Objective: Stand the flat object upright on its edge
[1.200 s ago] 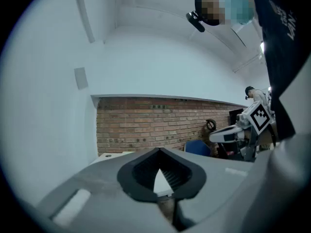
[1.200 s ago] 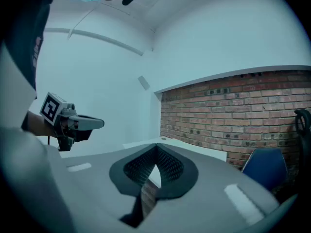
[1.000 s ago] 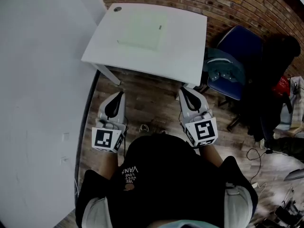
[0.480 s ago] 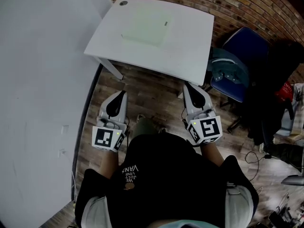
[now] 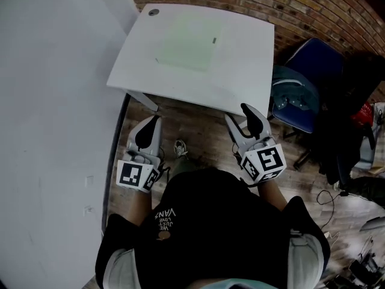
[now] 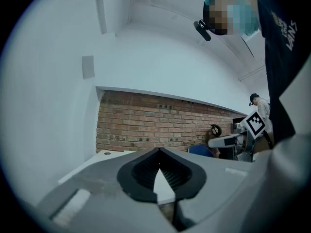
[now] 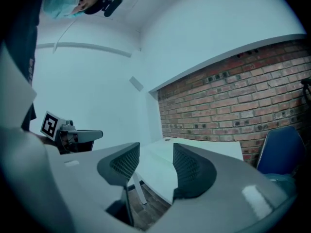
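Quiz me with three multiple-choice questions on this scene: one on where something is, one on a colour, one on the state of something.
1. Where is the pale green sheet?
A. On the floor.
B. Flat on the white table.
C. Leaning on the brick wall.

2. What colour is the chair beside the table?
A. Red.
B. Blue.
C. Yellow.

3. How do the jaws of the right gripper stand?
A. Apart and empty.
B. Clamped on the sheet.
C. Shut tight.

Answers:
1 B: in the head view the sheet lies flat on the tabletop.
2 B: the chair's back is plainly blue.
3 A: the right gripper view shows its jaws, which have just been opening, apart with nothing between them.
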